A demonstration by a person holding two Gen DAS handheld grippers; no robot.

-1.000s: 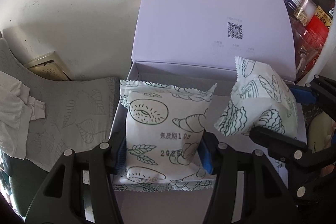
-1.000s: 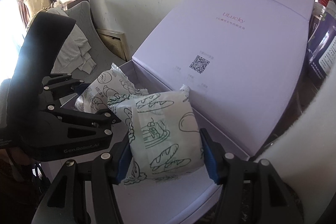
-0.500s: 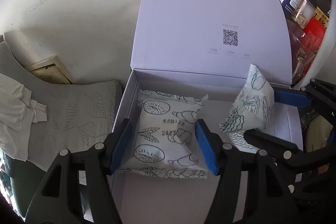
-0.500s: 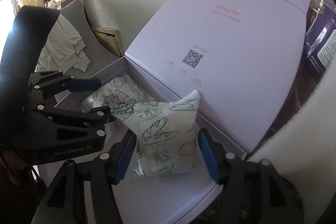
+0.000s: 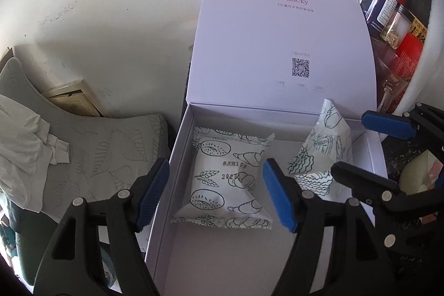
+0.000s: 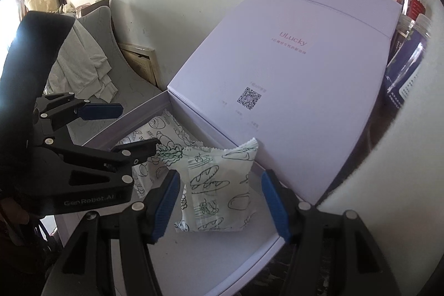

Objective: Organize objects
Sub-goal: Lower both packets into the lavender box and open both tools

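A white box [image 5: 177,157] with its lid [image 5: 277,46] upright holds two printed snack packets. The white packet [image 5: 227,179] lies flat on the box floor, between the jaws of my left gripper [image 5: 215,193]. Those jaws are opening and their blue pads stand clear of it. The pale green packet [image 6: 219,185] stands tilted on its edge in the box [image 6: 138,107], between the pads of my right gripper [image 6: 220,201], with a gap on each side. From the left wrist, the green packet [image 5: 324,151] shows between the fingers of the right gripper [image 5: 348,143]. The left gripper [image 6: 140,125] shows at the left.
A grey leaf-print cushion [image 5: 97,151] with a white cloth [image 5: 22,135] lies left of the box. A framed board [image 5: 72,101] leans on the wall behind it. Jars and tins [image 5: 388,4] crowd the right side beyond the lid.
My left jaws have spread off the white packet, which now lies loose in the box. The green packet has turned onto its edge and come free of the right pads.
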